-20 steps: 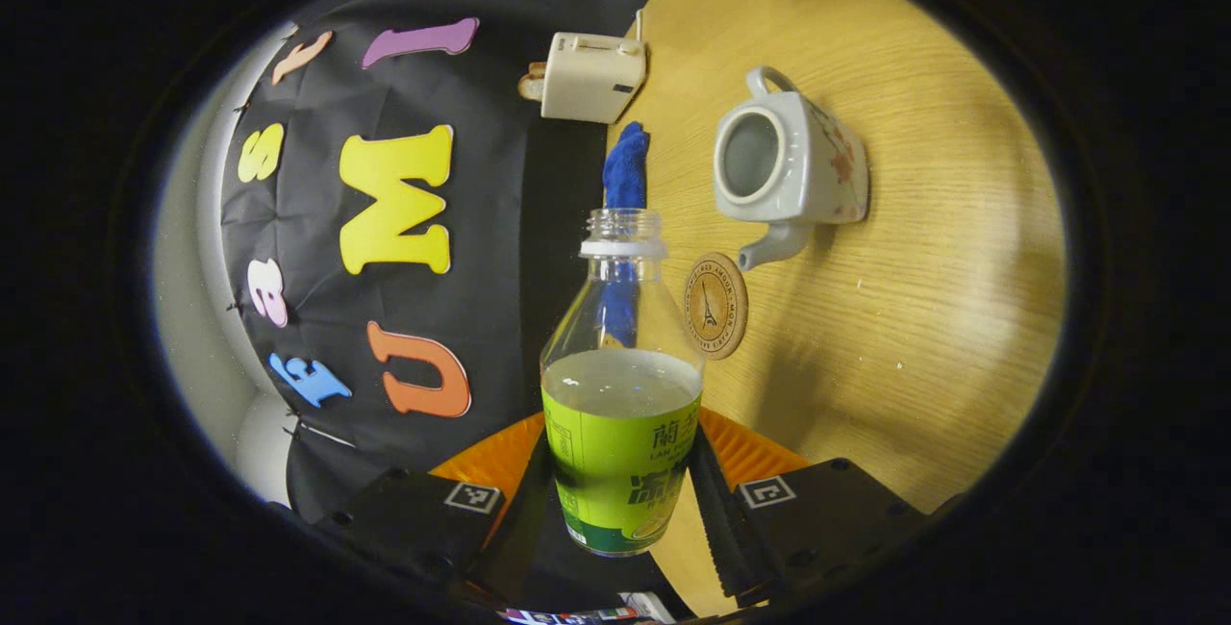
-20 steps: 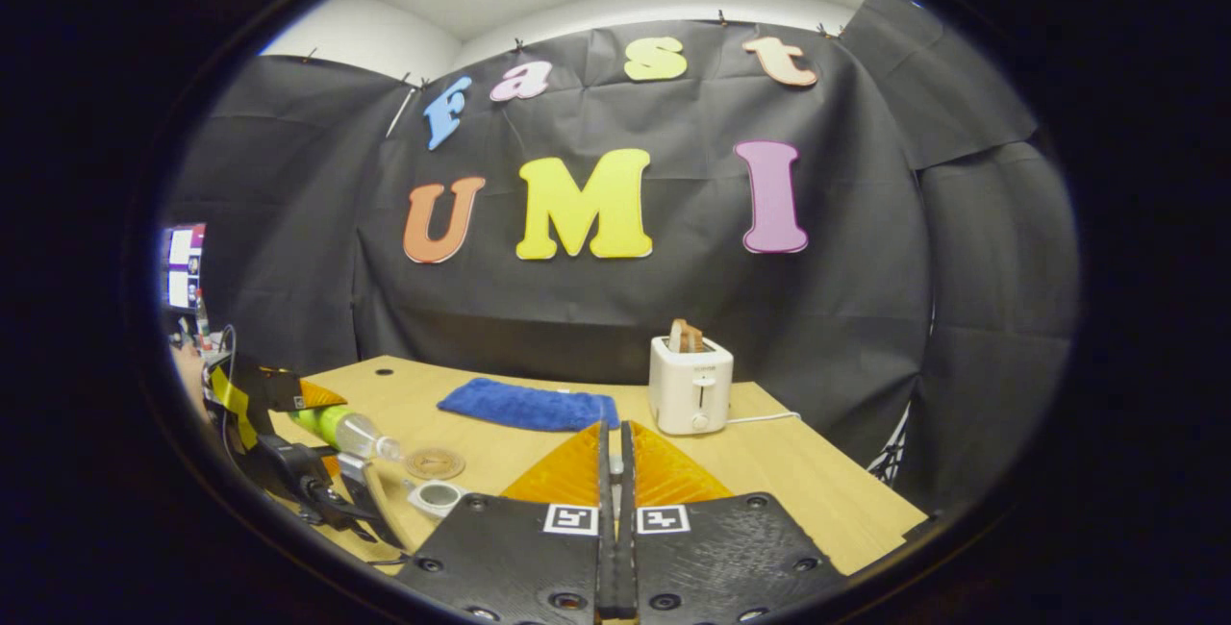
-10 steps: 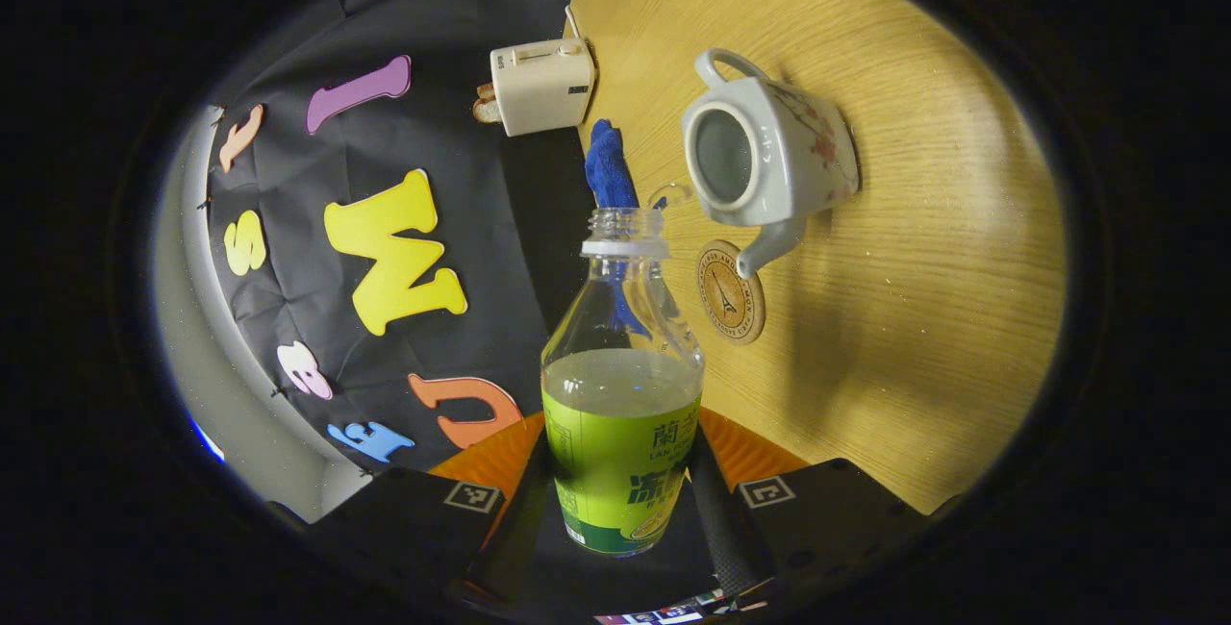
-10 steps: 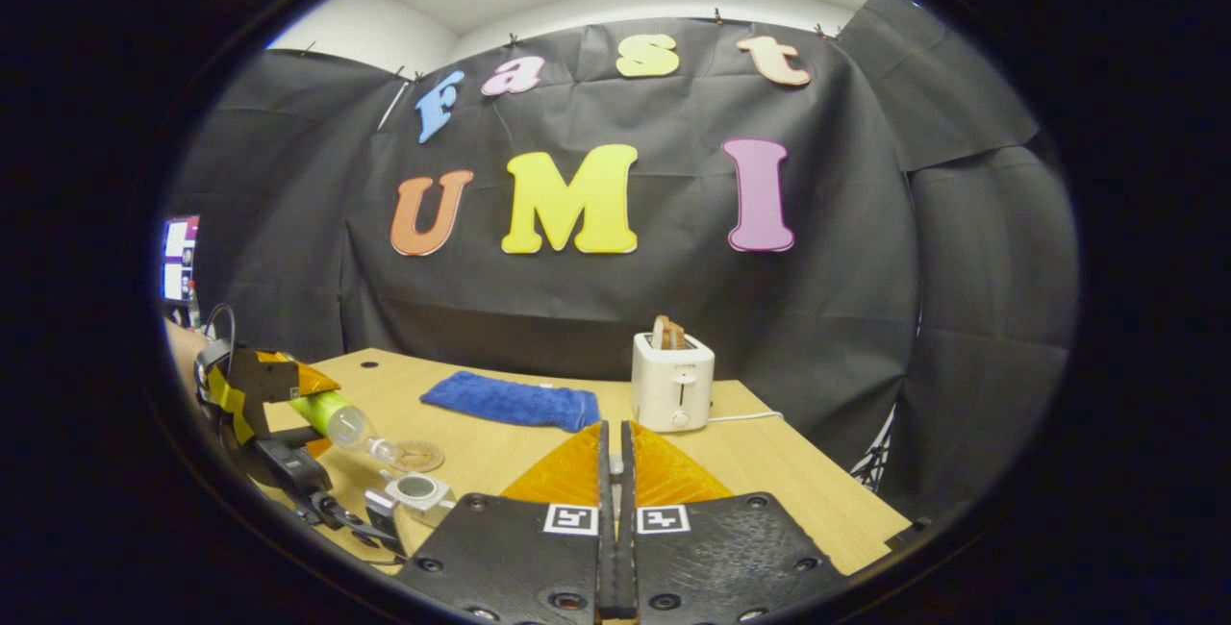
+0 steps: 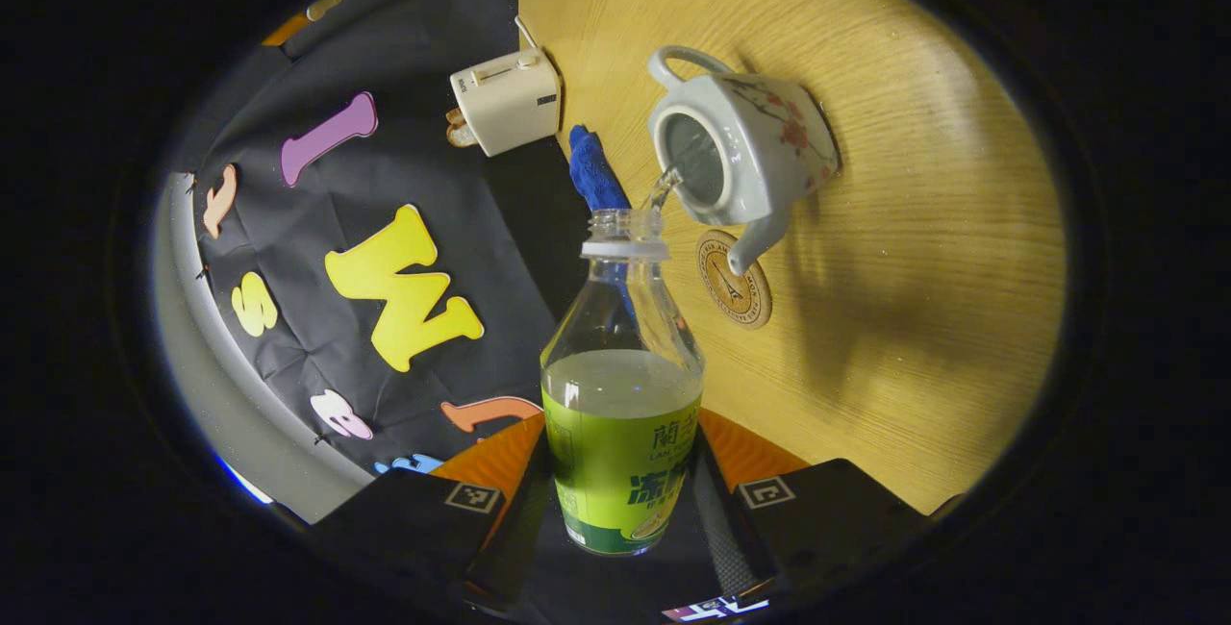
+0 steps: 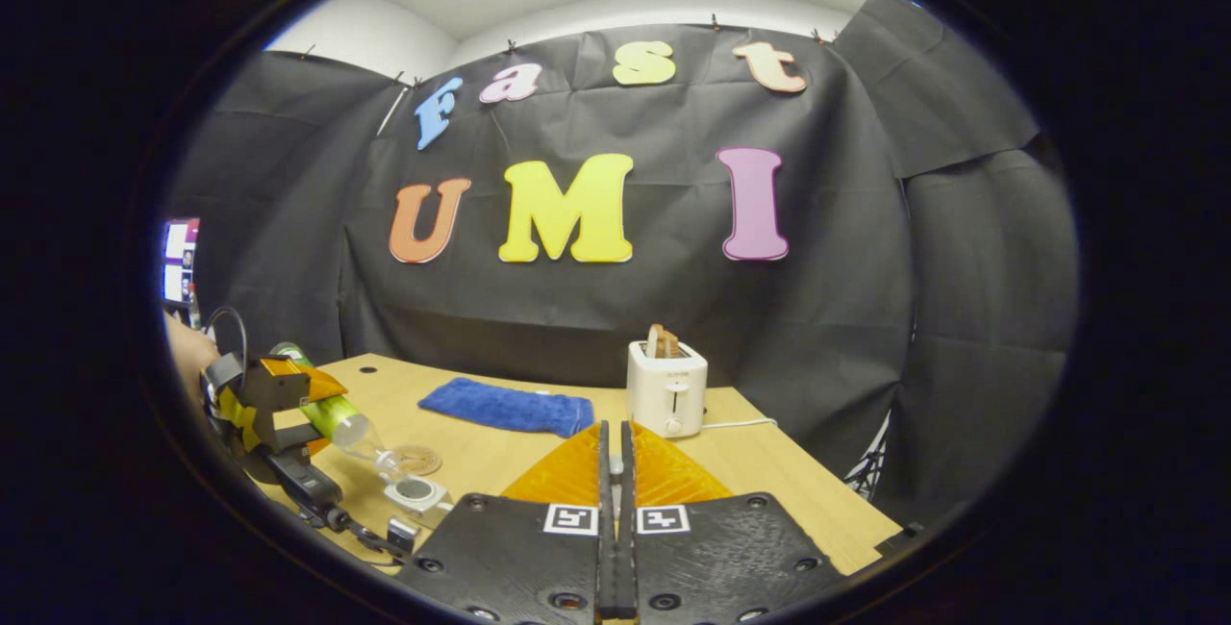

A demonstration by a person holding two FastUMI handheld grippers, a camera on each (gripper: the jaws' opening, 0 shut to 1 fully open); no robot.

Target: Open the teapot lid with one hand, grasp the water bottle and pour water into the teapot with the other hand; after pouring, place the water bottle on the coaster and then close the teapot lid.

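My left gripper (image 5: 620,495) is clamped on the water bottle (image 5: 622,433), both fingers pressing the labelled lower body, bottle tipped over w/ its neck toward the teapot (image 5: 736,159). My right gripper (image 6: 613,510) is held up off to the side, fingers pressed together w/ almost no gap; I can't tell whether the lid is pinched in there. Change vs a sec ago: the bottle mouth was well short of the pot, nothing flowing; now it's just beside the open rim and a thin stream runs from mouth into the opening. So the pour has started, approx mid-task. Bottle's about half full. The coaster (image 5: 734,278) sits just beside the spout on the table (image 5: 923,250), free for set-down. Farther out: blue cloth (image 6: 508,408) and toaster (image 6: 666,387).
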